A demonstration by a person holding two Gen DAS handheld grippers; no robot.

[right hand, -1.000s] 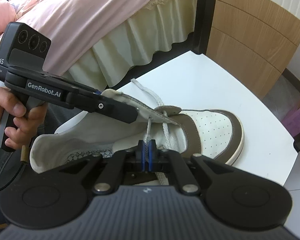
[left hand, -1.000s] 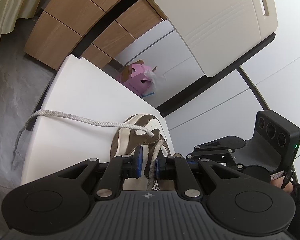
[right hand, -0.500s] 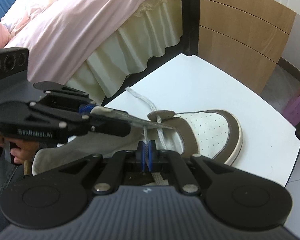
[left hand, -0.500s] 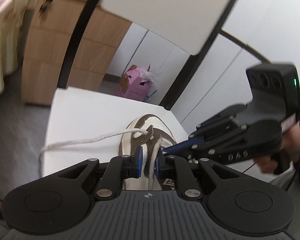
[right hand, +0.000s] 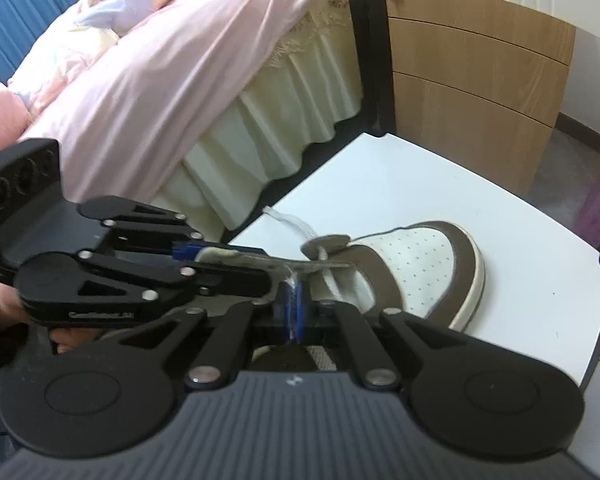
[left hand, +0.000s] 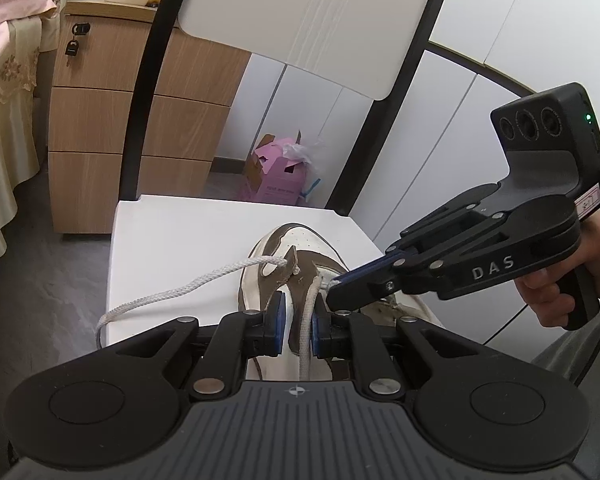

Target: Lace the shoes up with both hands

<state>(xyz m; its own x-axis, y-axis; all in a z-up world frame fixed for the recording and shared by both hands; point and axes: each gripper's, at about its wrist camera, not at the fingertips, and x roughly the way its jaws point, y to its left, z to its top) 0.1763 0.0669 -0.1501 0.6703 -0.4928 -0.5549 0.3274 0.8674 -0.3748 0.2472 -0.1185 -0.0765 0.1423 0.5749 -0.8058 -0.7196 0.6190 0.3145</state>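
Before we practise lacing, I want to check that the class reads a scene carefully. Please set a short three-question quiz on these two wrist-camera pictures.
1. True or false: the shoe lies on the floor.
2. What is the right gripper pinching? A) a sock B) the lace C) a key
3. What colour is the box standing on the floor beyond the table?

Key:
1. False; it rests on the white table.
2. B; its pads are shut on the lace end beside the raised eyelet flap.
3. Pink.
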